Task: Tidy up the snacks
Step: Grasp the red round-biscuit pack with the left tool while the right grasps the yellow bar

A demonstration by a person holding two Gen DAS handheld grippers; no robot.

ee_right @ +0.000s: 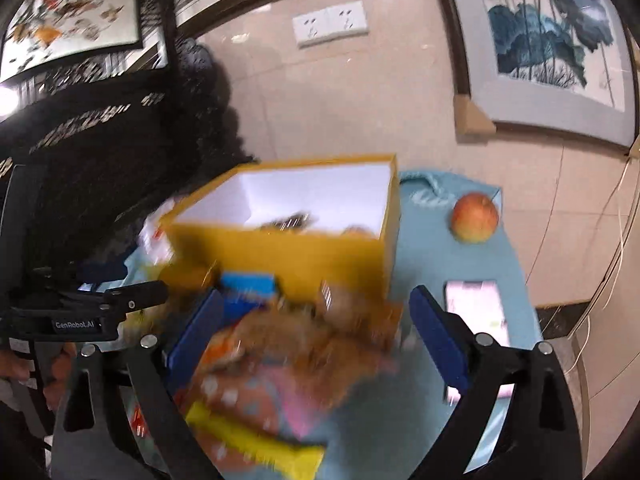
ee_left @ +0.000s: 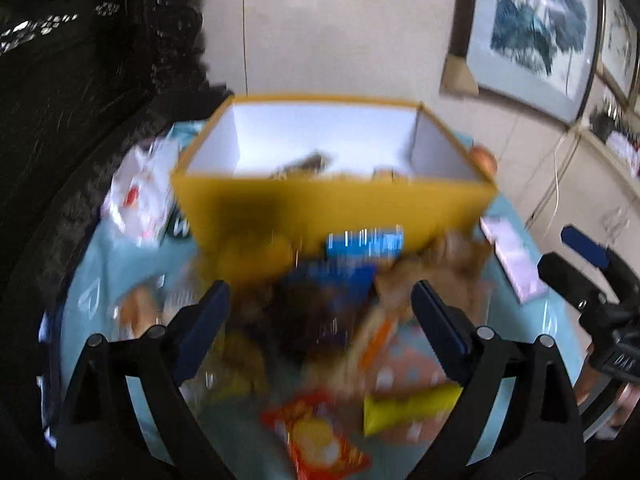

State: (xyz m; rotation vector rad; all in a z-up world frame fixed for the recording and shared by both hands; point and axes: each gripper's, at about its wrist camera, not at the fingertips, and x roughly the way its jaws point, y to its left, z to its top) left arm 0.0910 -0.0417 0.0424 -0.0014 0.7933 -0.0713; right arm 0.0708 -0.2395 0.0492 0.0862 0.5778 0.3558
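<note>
Yellow box stood open on the blue-covered table, a blurred heap of snack packets piled against its near wall.

The table, under a pale blue cloth, carried the yellow box; its white inside held a few dark and tan items, too blurred to name. The snack packets lay near it, with a yellow packet and an orange-red packet nearest. At the right edge lay a phone, an apple beyond it. The left gripper and right gripper both gaped wide, empty, above the heap. "GenRobot.AI" showed on the left gripper's body.
</note>
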